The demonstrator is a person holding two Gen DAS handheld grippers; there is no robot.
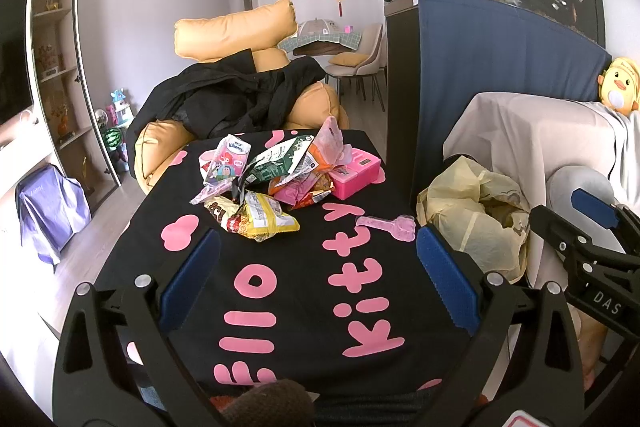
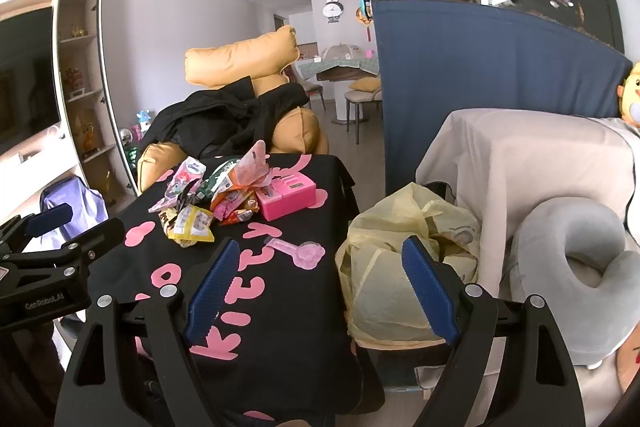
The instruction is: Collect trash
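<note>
A heap of snack wrappers (image 1: 260, 187) lies on the far half of a black table cloth (image 1: 304, 291) with pink lettering, beside a pink box (image 1: 356, 169). A clear pink wrapper (image 1: 386, 227) lies alone nearer to me. My left gripper (image 1: 320, 279) hovers open over the lettering, short of the heap and holding nothing. My right gripper (image 2: 320, 291) is open and empty over the table's right edge, between the pink wrapper (image 2: 298, 251) and an open yellow plastic bag (image 2: 400, 259) that stands on the floor. The heap (image 2: 208, 199) is ahead to its left.
Behind the table an orange beanbag chair (image 1: 236, 31) carries a black coat (image 1: 224, 99). A blue screen (image 2: 480, 75) stands at the right rear. A cloth-covered sofa (image 2: 520, 155) with a grey neck pillow (image 2: 580, 267) is behind the bag. A purple bag (image 1: 48, 211) sits left.
</note>
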